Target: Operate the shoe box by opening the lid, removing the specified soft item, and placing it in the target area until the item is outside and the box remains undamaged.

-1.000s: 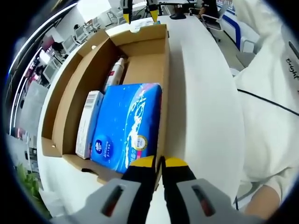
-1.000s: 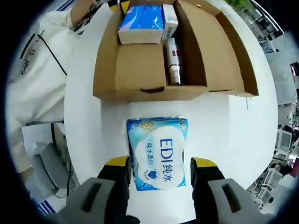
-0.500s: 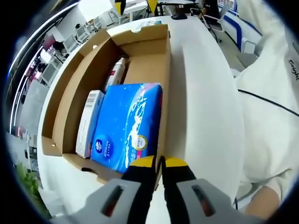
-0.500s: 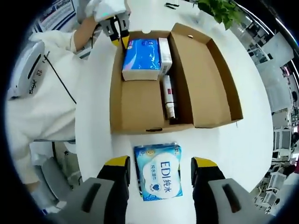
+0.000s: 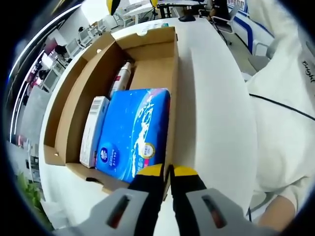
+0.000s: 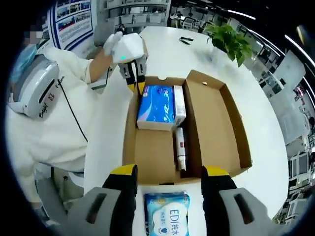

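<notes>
Brown corrugated cardboard makes up the open shoe box (image 6: 216,130), which sits on the round white worktop (image 6: 266,118) with its lid folded flat toward the right of the right gripper view. The soft item, a pale blue and white plastic pack of wipes (image 6: 166,218), already lies on the worktop at the bottom centre of that view, just outside the box's near wall, and the box looks undamaged. By my reading the removal and placing are done and this is the release and pull-away step.

The right gripper (image 6: 168,189) has its yellow-tipped jaws spread wide with nothing between them; the pack lies beneath the gap, untouched. The view looks down on box and person from well above.

The left gripper (image 5: 168,173) has its jaws nearly closed on the box's thin side wall at the near corner, apparently pinching the cardboard to steady it. In the right gripper view it shows at the upper left of the box, held in a white-gloved hand (image 6: 124,46) reaching from a white sleeve.

Inside remain a bright blue tissue pack (image 5: 134,130), a slim white carton (image 5: 93,129) beside it, and a white tube (image 5: 122,77) further along.

The next move, I judge, calls for easing the left jaws apart gently so the wall is not creased.
</notes>
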`<action>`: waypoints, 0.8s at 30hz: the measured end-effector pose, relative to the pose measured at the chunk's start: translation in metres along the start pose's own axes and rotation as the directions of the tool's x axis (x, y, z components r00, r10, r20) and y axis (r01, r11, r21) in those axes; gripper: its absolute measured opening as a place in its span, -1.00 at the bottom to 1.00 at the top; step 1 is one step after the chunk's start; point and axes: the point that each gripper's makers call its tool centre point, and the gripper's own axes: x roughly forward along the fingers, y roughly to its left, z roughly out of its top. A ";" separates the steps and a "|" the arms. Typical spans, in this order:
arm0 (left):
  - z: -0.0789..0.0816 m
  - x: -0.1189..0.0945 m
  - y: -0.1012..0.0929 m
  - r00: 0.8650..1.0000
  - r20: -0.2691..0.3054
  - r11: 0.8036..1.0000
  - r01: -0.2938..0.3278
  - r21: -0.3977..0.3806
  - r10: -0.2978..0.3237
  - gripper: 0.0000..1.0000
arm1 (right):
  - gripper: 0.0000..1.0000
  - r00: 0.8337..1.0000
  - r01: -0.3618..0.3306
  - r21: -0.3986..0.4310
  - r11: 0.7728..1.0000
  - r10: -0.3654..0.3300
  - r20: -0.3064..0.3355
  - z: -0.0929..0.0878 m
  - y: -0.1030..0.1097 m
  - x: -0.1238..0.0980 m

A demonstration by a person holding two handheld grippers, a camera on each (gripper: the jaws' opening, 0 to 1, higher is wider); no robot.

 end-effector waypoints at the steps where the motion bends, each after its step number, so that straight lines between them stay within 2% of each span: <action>1: 0.000 0.000 0.000 1.000 0.004 1.000 -0.001 -0.003 0.002 -0.90 | 0.10 1.000 0.000 -0.007 1.000 0.000 0.021 0.004 -0.001 0.002; 4: 0.000 0.000 0.000 1.000 0.015 1.000 -0.005 -0.007 0.005 -0.90 | 0.12 0.994 -0.003 0.015 1.000 0.001 0.110 0.017 -0.003 0.008; 7: 0.000 0.000 0.000 1.000 0.017 1.000 -0.006 -0.006 0.006 -0.90 | 0.11 0.988 0.015 0.025 1.000 -0.019 0.152 0.022 -0.006 0.014; 9: 0.000 0.000 0.000 1.000 0.014 1.000 -0.004 -0.005 0.004 -0.90 | 0.10 0.988 0.023 0.028 0.999 -0.027 0.152 0.022 -0.007 0.019; 10: 0.000 0.000 0.000 1.000 0.013 1.000 -0.003 -0.008 0.003 -0.90 | 0.10 0.983 0.034 0.032 0.999 -0.039 0.178 0.026 -0.008 0.023; 11: 0.000 0.000 0.000 1.000 0.013 1.000 -0.003 -0.009 0.003 -0.90 | 0.10 0.983 0.031 0.034 0.999 -0.036 0.178 0.028 -0.005 0.029; 13: 0.000 -0.001 0.000 1.000 0.015 1.000 -0.003 -0.007 0.003 -0.90 | 0.09 0.982 0.025 -0.006 1.000 -0.023 0.189 0.031 0.001 0.037; 15: 0.001 -0.001 0.000 1.000 0.019 1.000 -0.005 -0.006 0.005 -0.89 | 0.09 0.982 0.035 -0.003 0.999 -0.034 0.187 0.033 0.002 0.041; 16: 0.001 -0.001 0.000 1.000 0.020 1.000 -0.005 -0.006 0.006 -0.89 | 0.08 0.977 0.023 -0.006 1.000 -0.021 0.211 0.038 0.005 0.043; 19: 0.001 -0.001 0.000 1.000 0.018 1.000 -0.013 -0.018 0.013 -0.89 | 0.07 0.969 0.045 -0.005 0.999 -0.042 0.244 0.047 0.003 0.044; 21: 0.001 -0.001 0.000 1.000 0.022 1.000 -0.014 -0.028 0.015 -0.89 | 0.07 0.961 0.025 -0.001 1.000 -0.024 0.276 0.054 0.008 0.047; 24: 0.001 -0.002 0.001 0.999 0.034 0.999 -0.001 -0.044 0.002 -0.89 | 0.07 0.960 0.021 0.004 1.000 -0.021 0.278 0.056 0.011 0.056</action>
